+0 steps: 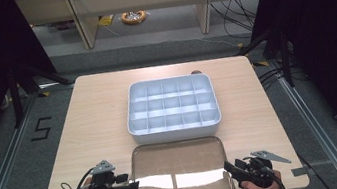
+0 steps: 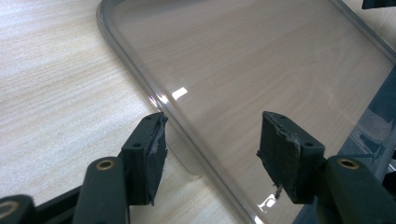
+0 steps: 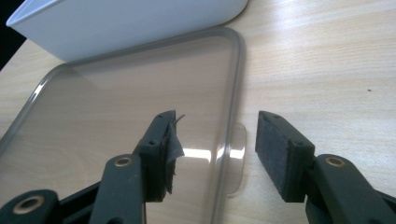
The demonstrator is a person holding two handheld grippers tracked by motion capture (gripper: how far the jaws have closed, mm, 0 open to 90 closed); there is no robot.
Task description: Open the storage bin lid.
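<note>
A clear plastic lid (image 1: 177, 166) lies flat on the wooden table near its front edge. Just behind it stands a white compartment box (image 1: 172, 108) with several empty cells. My left gripper (image 1: 132, 186) is at the lid's left edge. In the left gripper view its jaws (image 2: 212, 140) stand apart on either side of the lid's rim (image 2: 140, 81) and a small tab, and the pads are off it. My right gripper (image 1: 230, 168) is at the lid's right edge. Its jaws (image 3: 215, 140) straddle the rim (image 3: 236, 93) and a tab there, also without touching.
The table (image 1: 99, 115) has bare wood left and right of the box. The box's white wall (image 3: 126, 23) rises right behind the lid. The table's front edge runs just under both hands. Beyond the table are a grey floor, desk legs and cables.
</note>
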